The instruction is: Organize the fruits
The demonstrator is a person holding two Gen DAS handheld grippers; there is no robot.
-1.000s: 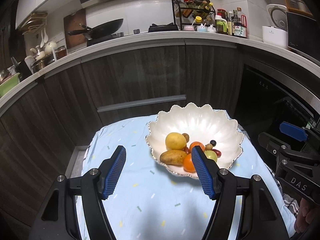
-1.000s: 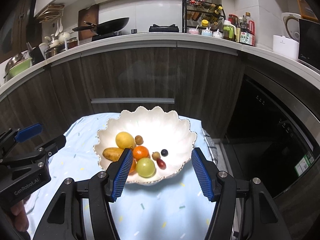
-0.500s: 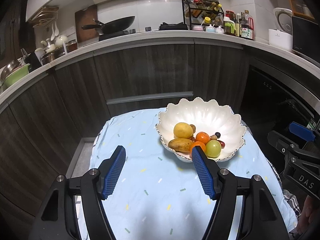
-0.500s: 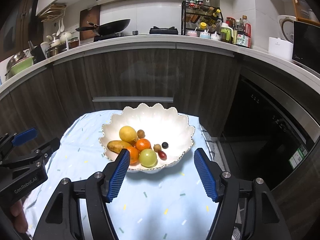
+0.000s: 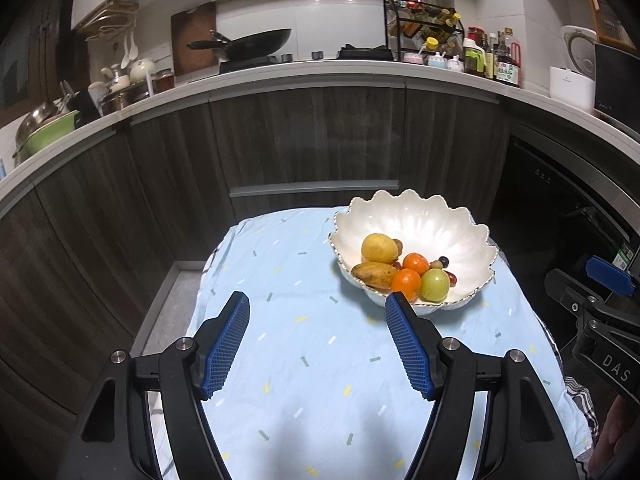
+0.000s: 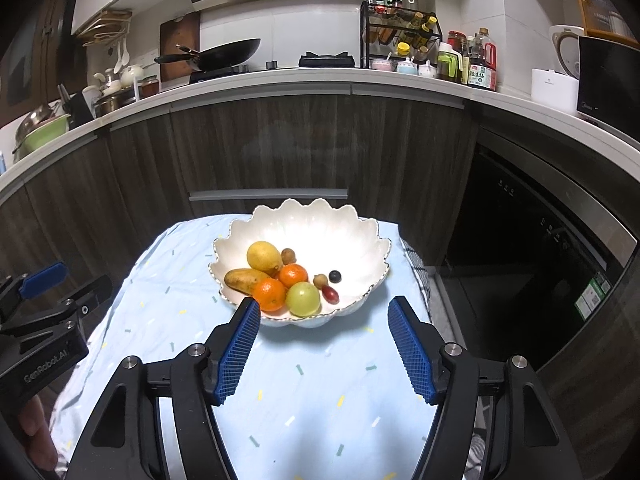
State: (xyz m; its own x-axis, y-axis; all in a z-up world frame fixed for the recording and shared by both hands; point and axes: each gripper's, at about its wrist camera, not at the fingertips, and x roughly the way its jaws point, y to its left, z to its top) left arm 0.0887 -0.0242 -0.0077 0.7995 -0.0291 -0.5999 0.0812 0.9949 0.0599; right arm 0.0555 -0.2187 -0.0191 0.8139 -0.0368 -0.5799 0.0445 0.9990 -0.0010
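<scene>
White scalloped bowl (image 6: 376,256) of fruit sits centre frame in the right wrist view, just above the right gripper (image 6: 324,312); pads apart, nothing between them. In the left wrist view the bowl (image 5: 472,248) lies right of centre, beyond the left gripper (image 5: 318,308), whose jaws are opening over bare blue cloth (image 5: 304,360). Inside: lemon (image 6: 263,257), mango (image 6: 244,280), two oranges (image 6: 270,294), green fruit (image 6: 303,299), and small dark ones, kinds unclear. Left finger's tip overlaps the bowl rim.

Both wrist views face the bowl (image 5: 412,224) downward; shared tablecloth (image 6: 312,392).
</scene>
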